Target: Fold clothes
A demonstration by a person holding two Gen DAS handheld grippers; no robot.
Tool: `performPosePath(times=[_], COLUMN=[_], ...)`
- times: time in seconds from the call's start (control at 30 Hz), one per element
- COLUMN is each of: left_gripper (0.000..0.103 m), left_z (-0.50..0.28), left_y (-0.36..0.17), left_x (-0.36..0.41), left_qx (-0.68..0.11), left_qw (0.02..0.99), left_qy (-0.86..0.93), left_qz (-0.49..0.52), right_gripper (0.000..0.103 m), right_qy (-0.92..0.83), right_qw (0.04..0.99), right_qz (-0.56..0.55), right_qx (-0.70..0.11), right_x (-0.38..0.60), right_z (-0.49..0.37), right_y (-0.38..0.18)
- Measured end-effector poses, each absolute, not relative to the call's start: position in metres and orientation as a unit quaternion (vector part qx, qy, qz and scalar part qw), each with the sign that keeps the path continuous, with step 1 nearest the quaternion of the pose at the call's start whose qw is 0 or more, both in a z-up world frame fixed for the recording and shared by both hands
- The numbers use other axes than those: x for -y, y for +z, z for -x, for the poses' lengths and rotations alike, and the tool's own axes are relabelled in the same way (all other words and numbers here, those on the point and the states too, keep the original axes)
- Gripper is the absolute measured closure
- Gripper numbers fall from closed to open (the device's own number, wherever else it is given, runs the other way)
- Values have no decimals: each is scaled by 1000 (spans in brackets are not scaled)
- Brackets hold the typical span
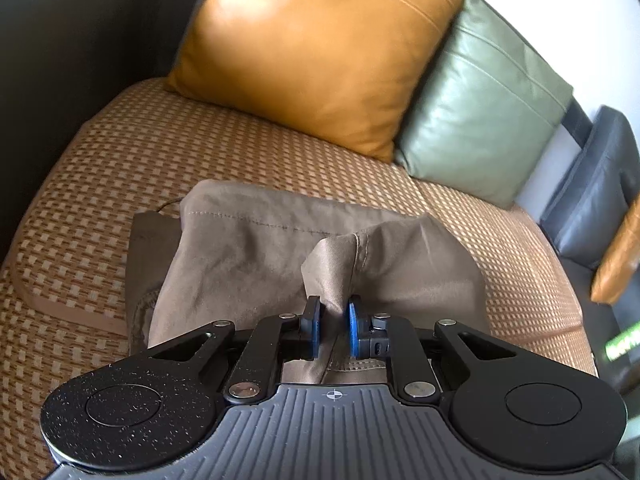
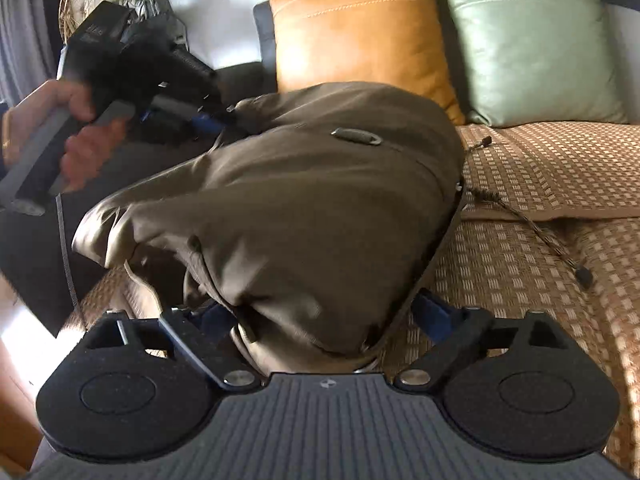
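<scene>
A brown garment (image 1: 248, 248) lies bunched on the woven sofa mat (image 1: 132, 148). My left gripper (image 1: 334, 320) is shut on a raised fold of that cloth, pinched between its blue pads. In the right wrist view the same garment (image 2: 312, 184) bulges as a dark brown heap, and its near end lies between the wide-spread fingers of my right gripper (image 2: 324, 316), which stands open. The cloth hides part of the left finger. At the heap's far left corner a hand (image 2: 76, 136) holds the left gripper (image 2: 208, 122), clamped on the cloth.
An orange cushion (image 1: 316, 48) and a green cushion (image 1: 484, 108) lean against the sofa back. A thin drawstring (image 2: 520, 216) trails from the garment to the right over the mat (image 2: 540, 168). The dark armrest (image 1: 60, 40) closes off the left side.
</scene>
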State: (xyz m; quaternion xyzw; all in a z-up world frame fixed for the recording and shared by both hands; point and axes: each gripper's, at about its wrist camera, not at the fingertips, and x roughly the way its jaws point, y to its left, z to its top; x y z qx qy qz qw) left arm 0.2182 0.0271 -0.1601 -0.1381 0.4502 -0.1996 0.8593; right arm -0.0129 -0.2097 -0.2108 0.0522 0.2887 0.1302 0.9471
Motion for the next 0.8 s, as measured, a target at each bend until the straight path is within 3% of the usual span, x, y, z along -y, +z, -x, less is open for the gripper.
performPosePath(times=[0.07,0.23,0.4,0.5,0.63,0.67,0.73,0.8], left_gripper=[93,93,100,100,100,98,75,67], left_z=[-221,-217,-198,-191,-193,-194,-195,-194], left_y=[-158,-156,-180,-198,-200,-198,-193,-185], left_x=[-30,-13,16,15,4,5,6,10], left_qx=[-450,-446,-452,-462,-461,-459,-453,-443], left_qw=[860,849,838,831,824,825,828,835], left_qy=[-187,-209,-229,-217,-219,-223,-230,-236], left_qz=[153,190,202,221,245,244,240,228], right_gripper=[44,52,50,46,32,26,19,17], right_qy=[132,117,99,130,138,137,150,165], right_qw=[953,952,916,916,933,938,940,931], right_qz=[0,155,305,262,211,211,230,272], right_qx=[-274,-237,-239,-275,-257,-240,-204,-177], right_x=[204,233,274,298,323,326,322,311], right_z=[9,1,11,9,26,33,46,57], right_y=[-209,-186,-199,-202,-174,-165,-151,-144])
